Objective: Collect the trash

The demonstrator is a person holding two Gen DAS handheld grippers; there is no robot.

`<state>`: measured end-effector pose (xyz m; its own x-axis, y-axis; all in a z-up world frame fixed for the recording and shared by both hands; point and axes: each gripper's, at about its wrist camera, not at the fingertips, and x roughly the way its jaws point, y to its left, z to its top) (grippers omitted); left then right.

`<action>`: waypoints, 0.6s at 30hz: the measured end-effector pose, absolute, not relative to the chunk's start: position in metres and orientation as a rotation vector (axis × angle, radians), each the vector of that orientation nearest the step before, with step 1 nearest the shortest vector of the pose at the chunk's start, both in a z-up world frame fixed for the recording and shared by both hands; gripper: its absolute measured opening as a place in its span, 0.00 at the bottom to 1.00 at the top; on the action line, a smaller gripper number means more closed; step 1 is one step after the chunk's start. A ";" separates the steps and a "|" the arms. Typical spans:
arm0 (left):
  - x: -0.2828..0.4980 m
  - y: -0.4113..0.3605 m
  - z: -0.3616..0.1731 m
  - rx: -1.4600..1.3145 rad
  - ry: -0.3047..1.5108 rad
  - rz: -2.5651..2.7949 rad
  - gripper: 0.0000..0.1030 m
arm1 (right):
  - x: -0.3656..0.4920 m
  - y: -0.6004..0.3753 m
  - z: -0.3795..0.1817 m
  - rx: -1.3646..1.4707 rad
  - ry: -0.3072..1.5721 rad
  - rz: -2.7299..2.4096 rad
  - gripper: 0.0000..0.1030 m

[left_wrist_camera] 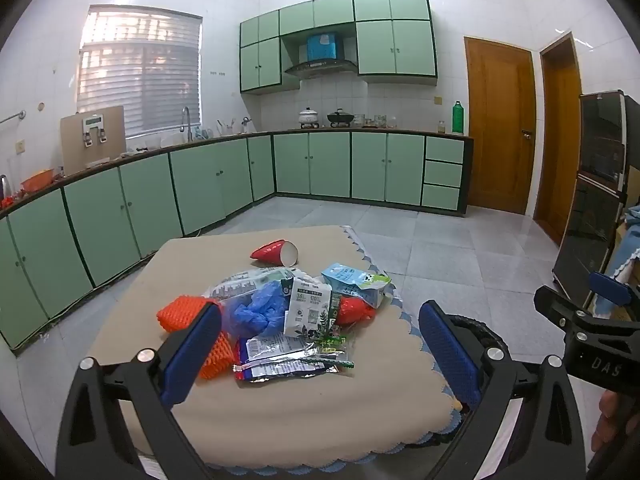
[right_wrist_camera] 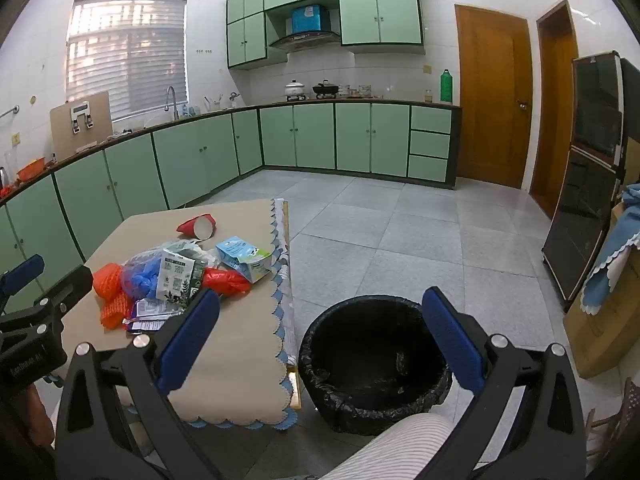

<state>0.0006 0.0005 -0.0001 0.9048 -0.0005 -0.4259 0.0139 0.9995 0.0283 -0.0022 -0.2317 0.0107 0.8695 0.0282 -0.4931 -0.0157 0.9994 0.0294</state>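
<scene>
Trash pile [left_wrist_camera: 288, 320] lies heaped on the beige-covered table [left_wrist_camera: 280, 412], directly ahead of and between the spread fingers [left_wrist_camera: 192, 352] of the left gripper [left_wrist_camera: 320, 354], which hangs empty over the near edge of the table, jaws fully released. Pile contents: orange foam netting [left_wrist_camera: 180, 314], crumpled blue glove [left_wrist_camera: 256, 312], white carton [left_wrist_camera: 308, 308], foil wrappers [left_wrist_camera: 288, 360], light-blue carton [left_wrist_camera: 356, 284]; a red paper cup [left_wrist_camera: 276, 253] lies apart, beyond the heap. The heap's long axis runs crosswise to the left fingers, netting toward the left finger, blue carton toward the right. Right gripper [right_wrist_camera: 320, 340], likewise released and holding nothing, points at the black-lined bin [right_wrist_camera: 376, 364] on the floor just beside the table; from its fingers the pile lies off to the left and farther ahead. Judgement: the left gripper is the nearer, and the foil wrappers at the heap's near edge are its closest target.
</scene>
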 end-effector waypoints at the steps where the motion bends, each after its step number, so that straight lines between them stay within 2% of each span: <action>1: 0.001 0.001 0.000 0.031 0.438 -0.008 0.94 | -0.002 -0.231 0.011 0.018 0.515 0.021 0.95; 18: -0.002 0.001 0.003 0.043 0.429 -0.005 0.94 | -0.002 -0.233 0.011 0.026 0.516 0.021 0.95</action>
